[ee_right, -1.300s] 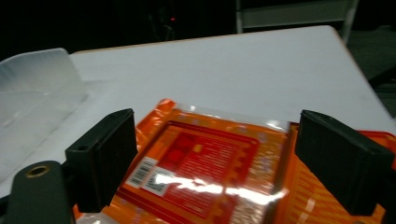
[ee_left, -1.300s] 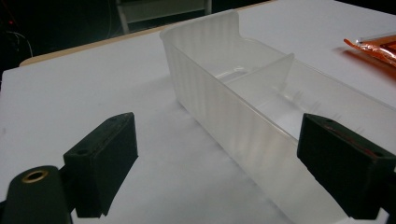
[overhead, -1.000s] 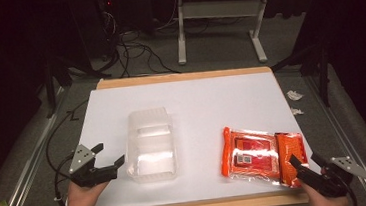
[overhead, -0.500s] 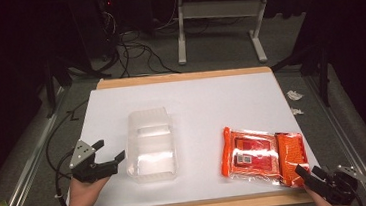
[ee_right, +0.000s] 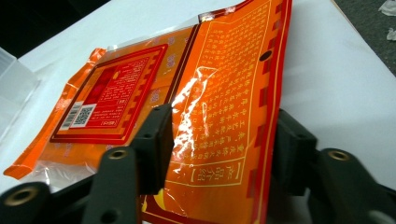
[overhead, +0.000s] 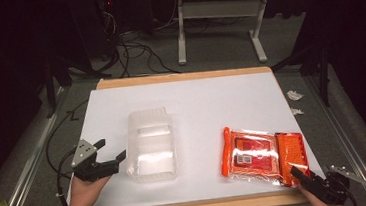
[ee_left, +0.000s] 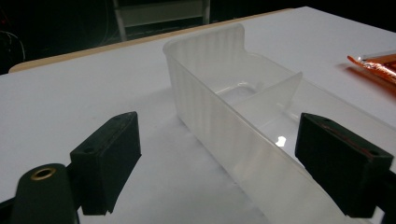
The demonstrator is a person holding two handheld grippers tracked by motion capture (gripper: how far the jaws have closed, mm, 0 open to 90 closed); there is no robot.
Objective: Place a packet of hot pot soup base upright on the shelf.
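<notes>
From the high view, my left gripper (overhead: 106,152) sits at the lower left of the frame, near the left edge of the white table (overhead: 206,101), its jaws spread wide and aimed at the clear plastic container (overhead: 150,145) just to its right. In the left gripper view the container (ee_left: 243,107) stands upright on the table, a thin divider crossing its inside; its near long wall runs between my two black jaws, one jaw low at the left over bare table, the other at the right edge of the frame over the container's interior. I cannot tell whether either jaw touches the wall.

My right gripper (overhead: 308,180) is at the lower right of the high view, at the table's front edge, its tip reaching the near right corner of the orange snack packet (overhead: 263,153). The packet lies flat in the lower right part of the table, well apart from the container. In the right gripper view the packet's orange end panel (ee_right: 224,116), printed with yellow characters, rises up the middle of the frame between my jaws, which stand apart on either side of it; whether they press the film I cannot tell. A red label with a small square code shows at the left of that frame.

Cables (overhead: 131,47) lie on the floor at the top of the high view.
</notes>
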